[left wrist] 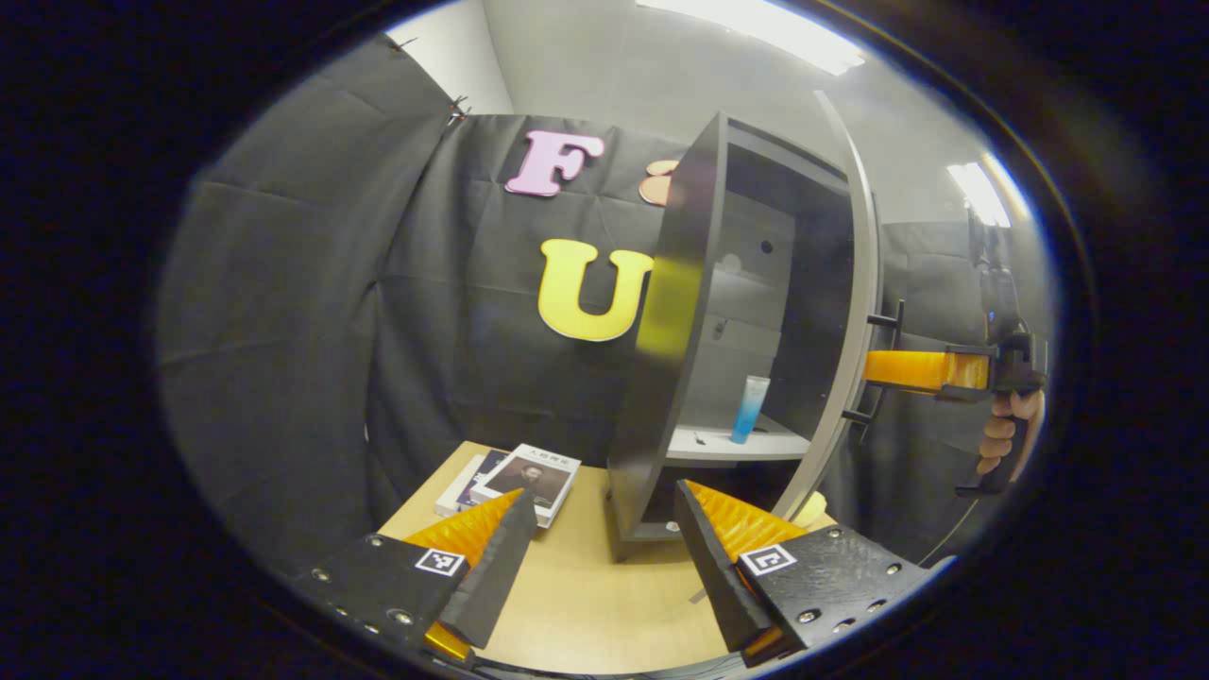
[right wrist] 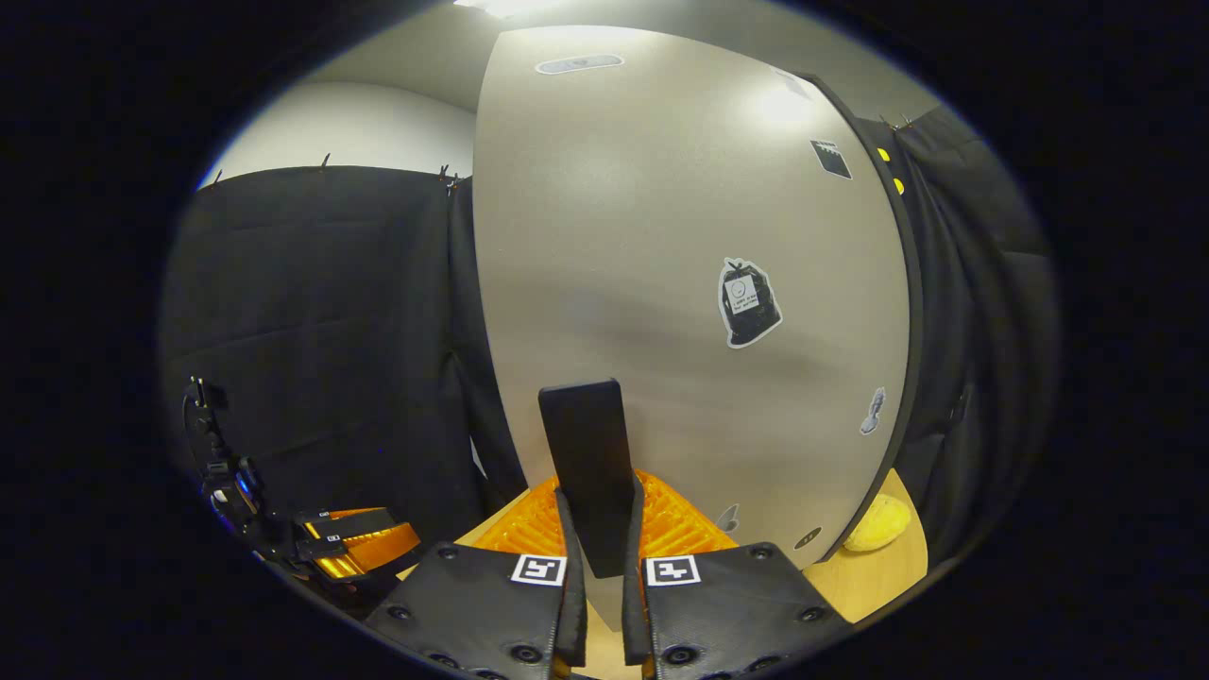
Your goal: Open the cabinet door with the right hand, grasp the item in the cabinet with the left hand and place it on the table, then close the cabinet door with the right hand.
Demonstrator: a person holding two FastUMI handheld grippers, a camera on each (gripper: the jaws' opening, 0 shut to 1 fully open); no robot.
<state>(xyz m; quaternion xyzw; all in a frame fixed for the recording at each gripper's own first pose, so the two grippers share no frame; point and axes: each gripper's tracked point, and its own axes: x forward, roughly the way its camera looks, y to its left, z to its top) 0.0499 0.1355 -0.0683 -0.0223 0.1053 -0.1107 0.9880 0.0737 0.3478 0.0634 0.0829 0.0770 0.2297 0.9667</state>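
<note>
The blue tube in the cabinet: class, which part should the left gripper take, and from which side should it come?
Probably grip the blue tube around its middle, coming straight in through the cabinet's open front. It stands upright and alone on the shelf, narrow enough to fit between the left gripper's open fingers. The right gripper holds the door handle, keeping the door aside.

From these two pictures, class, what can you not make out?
- Left gripper view: the lower cabinet compartment, hidden behind the left gripper.
- Left gripper view: the blue-and-clear tube's label, too small.
- Right gripper view: the cabinet's inside, blocked by the grey cabinet door.
- Right gripper view: the yellow object, partly behind the door's edge.
</note>
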